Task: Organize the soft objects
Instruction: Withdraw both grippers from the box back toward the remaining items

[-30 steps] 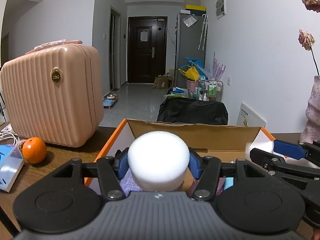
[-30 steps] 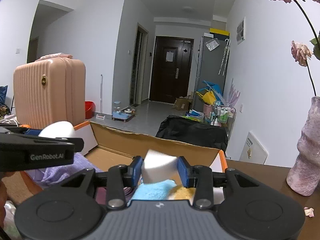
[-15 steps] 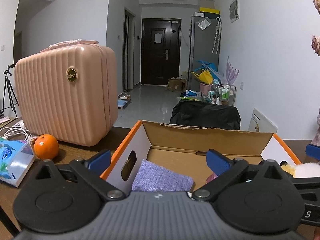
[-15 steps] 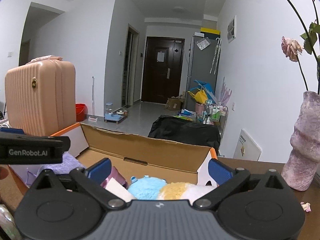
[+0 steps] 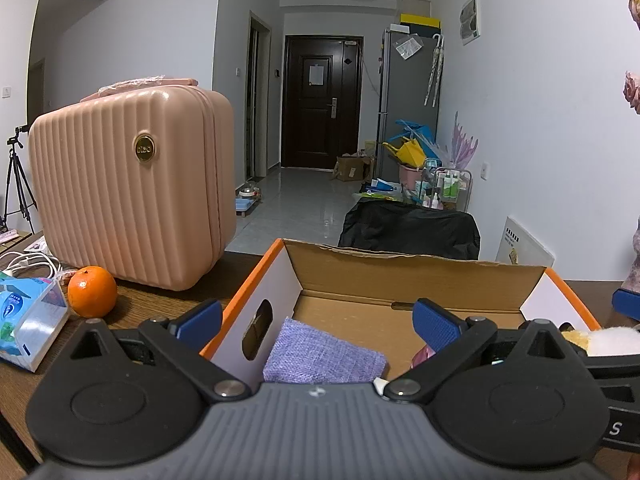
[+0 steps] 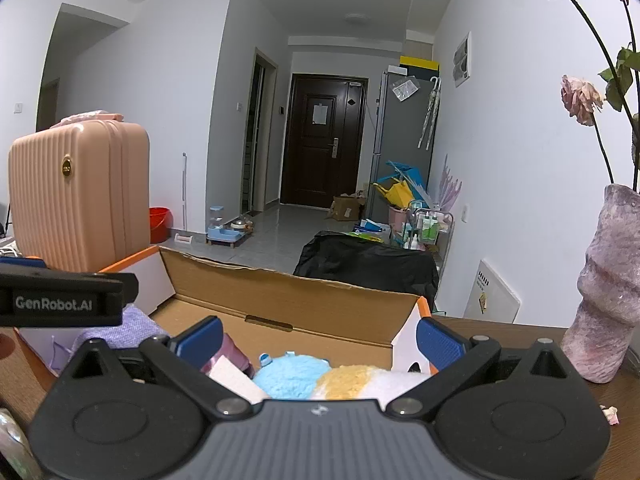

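Now both claws stand spread wide over the open cardboard box with orange edges and white side walls [image 5: 408, 280], and neither has anything between its blue pads. The left gripper [image 5: 316, 322] had its jaws opening within the last second, and they now gape empty; just beyond and below the gap lies a folded lilac woven cloth [image 5: 320, 356] on the box floor, against the near left wall. One blue pad sits outside that wall, the other inside the box. Off to the left of this claw, on the dark wooden table [image 5: 160, 300], are a round orange fruit [image 5: 92, 291], a blue-and-white tissue pack [image 5: 24, 316] and a ribbed peach-pink hard case [image 5: 132, 188] standing upright.

The right gripper [image 6: 318, 338] has likewise just been opening and holds nothing. Directly under its gap lie a fluffy plush piece in blue, yellow and white [image 6: 332, 376] (whether it is one toy or several I cannot tell), with a pale white foam block [image 6: 236, 378] and a mauve object [image 6: 230, 354] just left of it, all inside the box. Further left is the lilac cloth, partly behind the left gripper's black finger. To the right of this claw stands a mottled purple twisted vase [image 6: 608, 308] with dried roses.
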Available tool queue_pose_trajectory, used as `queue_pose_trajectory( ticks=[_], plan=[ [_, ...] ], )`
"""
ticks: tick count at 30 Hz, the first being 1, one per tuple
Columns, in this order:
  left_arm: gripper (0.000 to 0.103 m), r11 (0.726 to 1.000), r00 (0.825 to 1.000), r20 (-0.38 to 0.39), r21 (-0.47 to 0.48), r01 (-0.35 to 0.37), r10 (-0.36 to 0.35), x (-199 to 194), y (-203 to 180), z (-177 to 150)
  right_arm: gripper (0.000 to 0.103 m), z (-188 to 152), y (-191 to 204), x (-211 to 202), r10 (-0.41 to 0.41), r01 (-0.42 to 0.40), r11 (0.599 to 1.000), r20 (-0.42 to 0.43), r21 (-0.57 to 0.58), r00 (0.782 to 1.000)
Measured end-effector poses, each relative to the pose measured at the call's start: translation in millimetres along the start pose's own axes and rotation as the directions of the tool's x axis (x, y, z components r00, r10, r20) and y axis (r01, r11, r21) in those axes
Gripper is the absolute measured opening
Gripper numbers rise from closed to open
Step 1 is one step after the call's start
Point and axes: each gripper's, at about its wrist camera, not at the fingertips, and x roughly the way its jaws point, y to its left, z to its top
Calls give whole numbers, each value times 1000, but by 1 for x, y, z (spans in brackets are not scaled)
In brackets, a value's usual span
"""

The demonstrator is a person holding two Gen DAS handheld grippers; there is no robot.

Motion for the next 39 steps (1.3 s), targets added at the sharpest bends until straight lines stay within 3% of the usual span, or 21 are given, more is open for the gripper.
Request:
queue_pose_trajectory(
  ticks=[21, 39],
  plan=[
    [103, 1000, 1000, 8, -16, 10, -10, -28, 5, -4, 103, -3, -9, -29, -25, 25, 1000, 14, 19, 1000],
    [103, 1000, 999, 31, -6, 27, -26, -82, 23, -29, 103, -25, -19, -96, -42, 33, 992, 73, 123, 996]
  ],
)
